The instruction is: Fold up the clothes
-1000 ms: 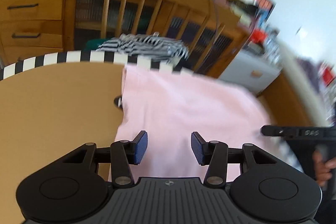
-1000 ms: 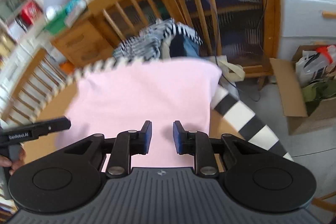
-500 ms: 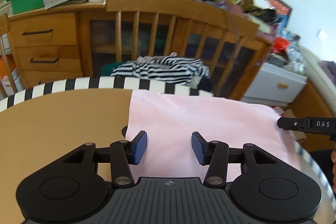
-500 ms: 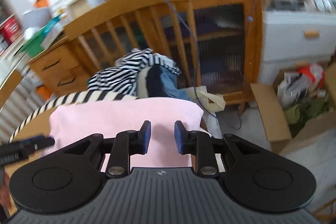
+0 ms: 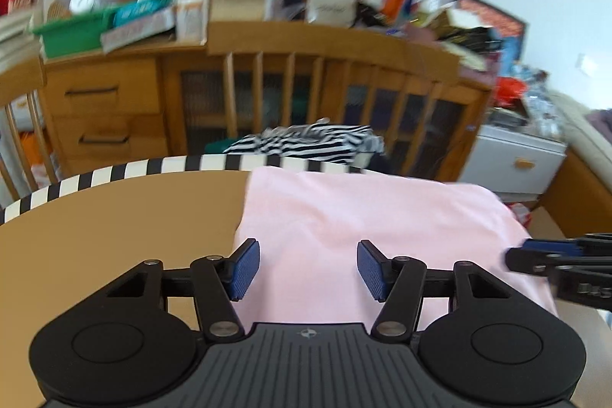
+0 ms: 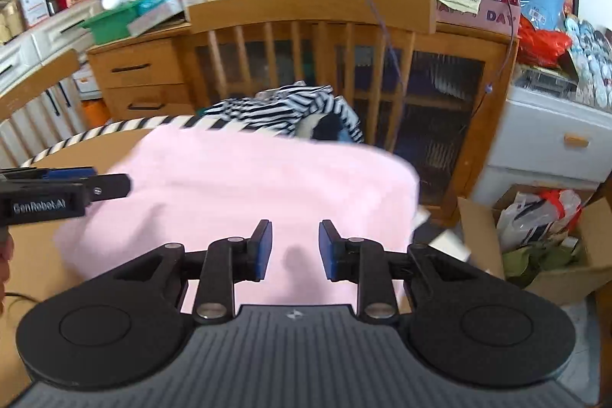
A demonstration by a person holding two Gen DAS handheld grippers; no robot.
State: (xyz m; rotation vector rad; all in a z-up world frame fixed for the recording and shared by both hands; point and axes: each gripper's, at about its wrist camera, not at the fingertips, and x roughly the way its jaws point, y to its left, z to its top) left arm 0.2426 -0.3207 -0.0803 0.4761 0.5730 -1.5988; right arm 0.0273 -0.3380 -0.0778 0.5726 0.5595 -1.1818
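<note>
we got pink shirt [image 5: 367,217] flat on round table [image 5: 114,209], far edge at striped rim; left claw [image 5: 308,268] opening over it, nothing pinched; right claw [image 6: 295,249] parted, empty too

We see soft matt pink cloth [image 5: 363,213] on our smooth wooden table [image 5: 114,217], matt black plastic left gripper [image 5: 308,264] with ribbed blue pads [image 5: 244,264].
</note>
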